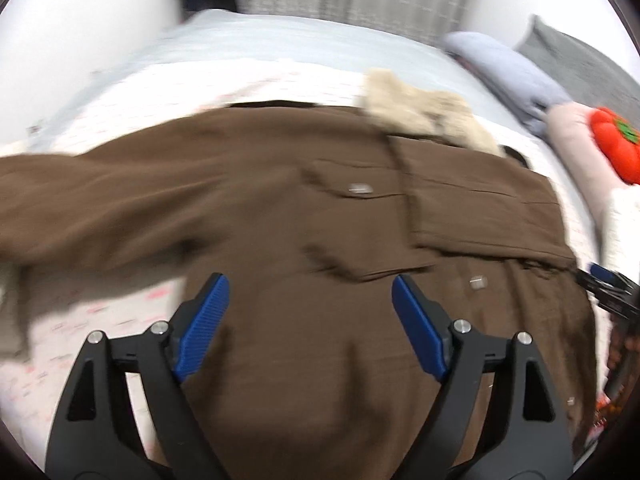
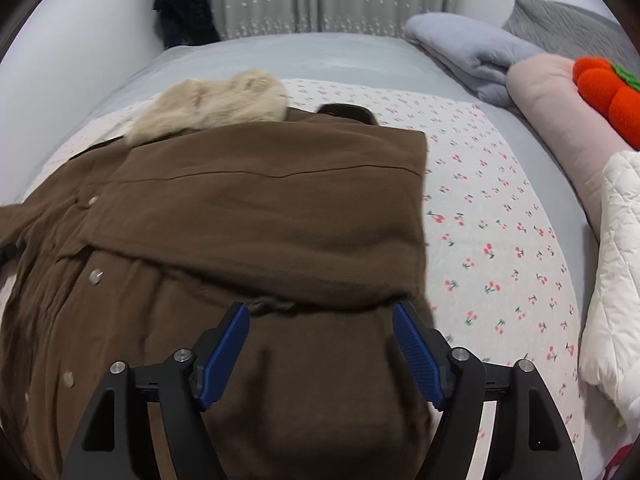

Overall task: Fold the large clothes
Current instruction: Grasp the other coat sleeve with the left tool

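A large brown coat (image 1: 280,208) with a cream fur collar (image 1: 424,116) lies spread on the bed. In the left wrist view one sleeve stretches out to the left and the other side is folded over the front. My left gripper (image 1: 310,292) is open and empty above the coat's lower body. In the right wrist view the coat (image 2: 240,216) shows its folded sleeve panel across the chest, with the fur collar (image 2: 208,108) at the far end. My right gripper (image 2: 320,320) is open and empty just above the folded panel's near edge. The right gripper's tip (image 1: 608,284) shows at the right edge of the left view.
The bed has a cherry-print sheet (image 2: 500,240) over a pale blue cover. A folded blue blanket (image 2: 468,52), a pink bolster (image 2: 560,120), a red plush toy (image 2: 608,96) and a white quilt (image 2: 616,280) lie on the right. Curtains and a wall stand behind.
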Tool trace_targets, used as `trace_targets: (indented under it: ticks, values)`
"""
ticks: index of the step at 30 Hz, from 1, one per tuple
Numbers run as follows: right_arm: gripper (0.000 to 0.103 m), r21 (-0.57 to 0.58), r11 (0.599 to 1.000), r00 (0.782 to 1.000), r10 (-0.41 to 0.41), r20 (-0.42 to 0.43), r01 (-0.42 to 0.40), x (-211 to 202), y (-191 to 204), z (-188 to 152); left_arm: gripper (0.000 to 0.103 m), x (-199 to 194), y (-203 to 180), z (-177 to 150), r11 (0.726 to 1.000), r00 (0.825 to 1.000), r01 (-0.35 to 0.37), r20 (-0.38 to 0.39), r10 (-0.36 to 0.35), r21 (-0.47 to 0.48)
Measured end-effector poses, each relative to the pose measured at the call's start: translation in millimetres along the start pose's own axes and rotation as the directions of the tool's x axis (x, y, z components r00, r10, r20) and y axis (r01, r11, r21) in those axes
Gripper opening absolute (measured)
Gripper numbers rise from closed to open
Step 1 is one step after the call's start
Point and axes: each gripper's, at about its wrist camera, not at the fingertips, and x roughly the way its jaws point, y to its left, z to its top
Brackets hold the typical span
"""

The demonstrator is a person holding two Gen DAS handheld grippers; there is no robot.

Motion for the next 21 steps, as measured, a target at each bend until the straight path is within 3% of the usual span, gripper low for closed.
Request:
trace_targets:
  ticks: [5, 10, 21]
  values:
    - [0.08, -0.05, 0.998, 1.0, 0.029, -0.009, -0.029, -7, 21, -13, 0.084, -27, 72, -11, 0.982, 0.99, -0.119, 0.054, 0.128, -0.146]
    - [0.08, -0.15, 0.988, 0.999, -0.035, -0.009, 0.033, -7, 41, -18, 0.084, -42, 135, -14, 0.935, 0.975, -0.187, 0.058, 0.213, -0.302]
    - [0.08, -0.223, 0.974, 1.0, -0.03, -0.005, 0.028, -10, 64, -26, 0.084, -21, 197, 2, 0.829, 0.959, -0.216, 0.046, 0.279, -0.516]
